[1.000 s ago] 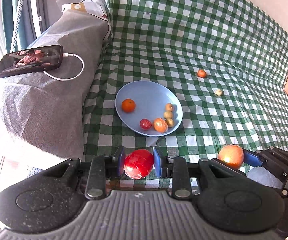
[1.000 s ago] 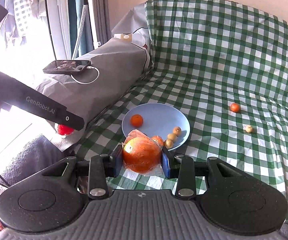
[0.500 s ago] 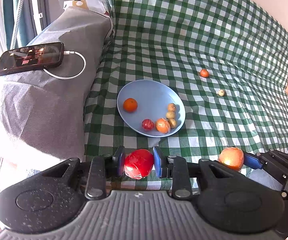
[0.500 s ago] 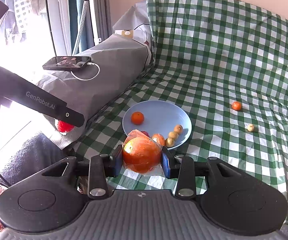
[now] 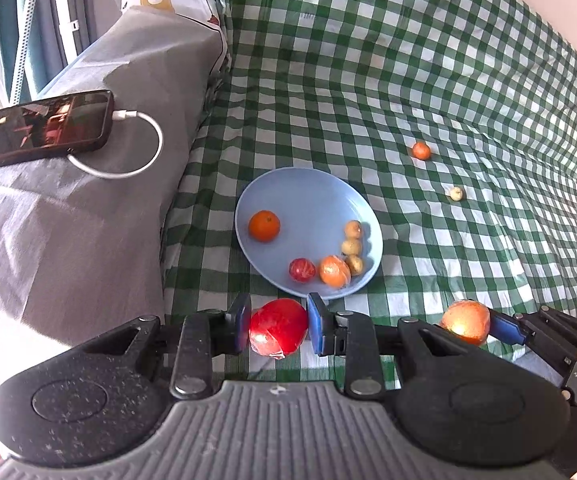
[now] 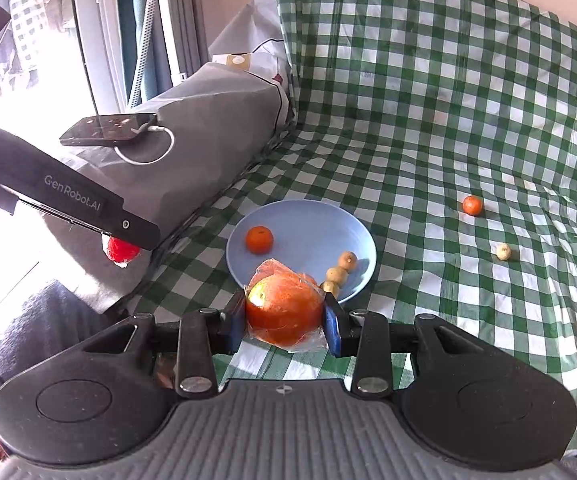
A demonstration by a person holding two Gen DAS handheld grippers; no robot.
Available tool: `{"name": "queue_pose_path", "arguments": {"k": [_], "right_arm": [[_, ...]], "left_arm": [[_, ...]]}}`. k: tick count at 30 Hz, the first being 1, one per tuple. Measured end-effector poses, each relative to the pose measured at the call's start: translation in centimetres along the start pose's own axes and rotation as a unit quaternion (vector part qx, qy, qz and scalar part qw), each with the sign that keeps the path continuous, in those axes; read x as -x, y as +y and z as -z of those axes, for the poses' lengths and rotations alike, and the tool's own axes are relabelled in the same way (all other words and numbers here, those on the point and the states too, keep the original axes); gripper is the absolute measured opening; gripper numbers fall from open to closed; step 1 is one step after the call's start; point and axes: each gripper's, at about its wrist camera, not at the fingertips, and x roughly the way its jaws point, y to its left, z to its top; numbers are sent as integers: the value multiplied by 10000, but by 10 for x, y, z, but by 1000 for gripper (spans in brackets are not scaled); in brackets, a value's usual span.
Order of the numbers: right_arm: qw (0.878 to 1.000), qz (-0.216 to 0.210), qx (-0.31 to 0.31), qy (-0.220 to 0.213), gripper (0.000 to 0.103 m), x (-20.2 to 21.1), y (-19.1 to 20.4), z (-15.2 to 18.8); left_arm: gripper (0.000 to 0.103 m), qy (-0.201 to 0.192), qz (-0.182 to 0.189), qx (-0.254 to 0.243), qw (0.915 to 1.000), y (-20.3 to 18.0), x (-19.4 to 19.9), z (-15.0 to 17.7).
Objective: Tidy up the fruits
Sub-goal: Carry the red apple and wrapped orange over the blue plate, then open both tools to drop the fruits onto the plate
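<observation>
Left wrist view first: the left gripper (image 5: 277, 325) is pinching a red wrapped fruit (image 5: 277, 331) between its blue pads, held above the near edge of the green checked cloth (image 5: 408, 80). The blue plate (image 5: 308, 196) sits just past the fingertips at 12 o'clock, already carrying a mandarin (image 5: 264, 225) at its 9 o'clock side, a small red fruit (image 5: 301, 269), an orange wrapped one (image 5: 334, 271) and three small tan fruits (image 5: 351, 246) along its 4 o'clock rim. Off at 3 o'clock the right gripper (image 5: 484, 322) comes into frame, clamped on a large wrapped orange (image 5: 464, 317). Two strays lie well apart from the plate at 1 o'clock: a small orange fruit (image 5: 421, 150) and a pale one (image 5: 455, 193). A phone (image 5: 42, 128) on its cable rests on the grey cushion (image 5: 88, 208) at 10 o'clock.

Right wrist view: the right gripper (image 6: 284, 320) squeezes the wrapped orange (image 6: 284, 308), film crinkling at the pads, with the plate (image 6: 308, 216) directly behind it. The left gripper's arm crosses at 9 o'clock with the red fruit (image 6: 120, 250) beneath it.

Both loads look bound for the plate. The open space is at the plate's 12 o'clock and centre, so each fruit is best lowered there, one gripper at a time, set down before the pads part, clear of the cluster so nothing rolls off.
</observation>
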Motion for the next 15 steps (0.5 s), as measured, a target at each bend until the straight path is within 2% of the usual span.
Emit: {"name": "queue_pose_path", "arguments": {"k": [9,15], "right_arm": [[9999,61,-100,75,40,-43,-21,-16],[9996,91,-160,221,40,-84,-33,-24]], "left_arm": [[33,104,-78,-29,9999,-6,-45,-38],[33,215,-131,-144,9996,-15,-92,-62]]}}
